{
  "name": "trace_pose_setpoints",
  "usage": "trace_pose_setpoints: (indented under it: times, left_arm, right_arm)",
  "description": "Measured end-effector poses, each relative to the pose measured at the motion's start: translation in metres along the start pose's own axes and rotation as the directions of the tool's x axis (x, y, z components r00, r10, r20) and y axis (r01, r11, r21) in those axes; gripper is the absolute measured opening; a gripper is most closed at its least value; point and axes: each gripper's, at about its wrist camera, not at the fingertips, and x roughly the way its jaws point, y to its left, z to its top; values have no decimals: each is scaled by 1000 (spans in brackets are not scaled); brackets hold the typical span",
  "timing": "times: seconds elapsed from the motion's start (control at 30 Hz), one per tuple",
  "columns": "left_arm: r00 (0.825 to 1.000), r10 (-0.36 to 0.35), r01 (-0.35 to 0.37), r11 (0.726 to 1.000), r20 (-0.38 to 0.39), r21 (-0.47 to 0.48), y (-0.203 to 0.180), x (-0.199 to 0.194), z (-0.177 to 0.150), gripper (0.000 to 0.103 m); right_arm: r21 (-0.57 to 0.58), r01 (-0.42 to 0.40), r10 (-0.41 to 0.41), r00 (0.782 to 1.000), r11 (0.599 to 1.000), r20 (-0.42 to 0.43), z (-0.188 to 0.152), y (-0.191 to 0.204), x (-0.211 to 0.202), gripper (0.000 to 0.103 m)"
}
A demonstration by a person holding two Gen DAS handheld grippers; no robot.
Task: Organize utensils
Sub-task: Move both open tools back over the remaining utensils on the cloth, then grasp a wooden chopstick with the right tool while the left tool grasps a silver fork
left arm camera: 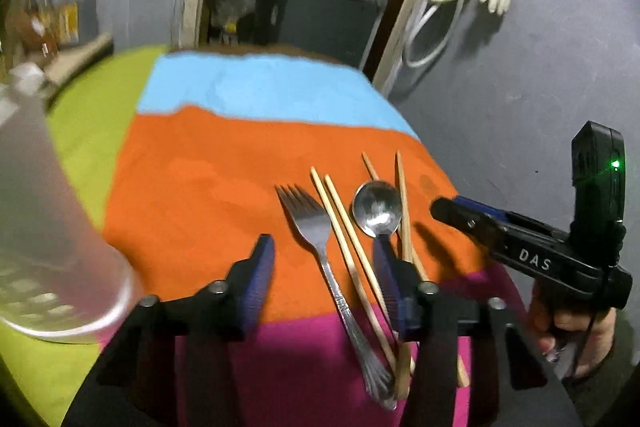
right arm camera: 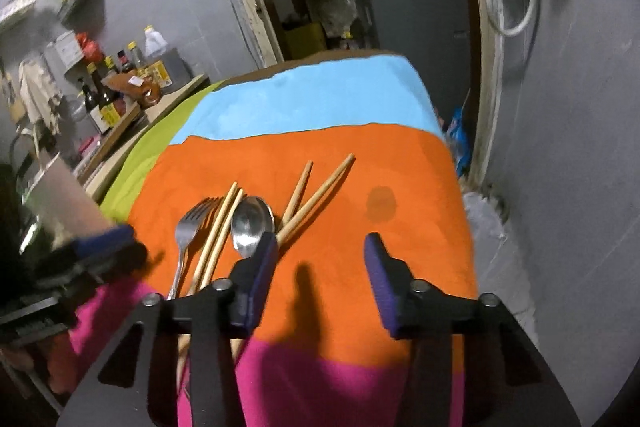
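Here a counter (right arm camera: 424, 187) draped in a cloth of blue, orange, pink and green bands fills both views; its far and right edges drop away near a grey wall. Much orange cloth lies bare. A fork (left arm camera: 316, 239), spoon (left arm camera: 377, 209) and two pairs of chopsticks (left arm camera: 352, 247) lie side by side. Left hand-held gripper (left arm camera: 326, 283) and right hand-held gripper (right arm camera: 320, 279) both hover, jaws apart, gripping nothing. A clear glass (left arm camera: 44, 227) at left looks empty.
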Motion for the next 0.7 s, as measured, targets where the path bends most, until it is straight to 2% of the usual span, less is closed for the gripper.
trace_pose_setpoints:
  times: [0.2,0.37,0.47,0.63,0.67,0.7]
  left_arm:
    - [996,-48,42,996,-80,-76,19,22,15,26]
    - [991,-93,80,989,-101,-126,33,29,23,23]
    - [988,-114,100,986,-103,-130,38,32,25,21]
    - [983,-146,132,983,-111,-129,39,33,26,13]
    - [982,-148,135,983,-114,-122,38,32,26,3]
    - [983,-143,130,985,-115,-116,38,30,25,3]
  right_arm:
    - [70,-51,54,998,996,-43,14,0,24,30]
    - [119,-41,49,997,992,-66,20,-3,38,16]
    - [153,-49,62,994,987,-87,20,-7,47,15]
    - [159,-61,79,991,985,-105,22,-8,50,15]
    - [161,-62,80,991,985,-104,22,-7,50,12]
    - [173,-74,92,991,982,-99,21,-8,49,11]
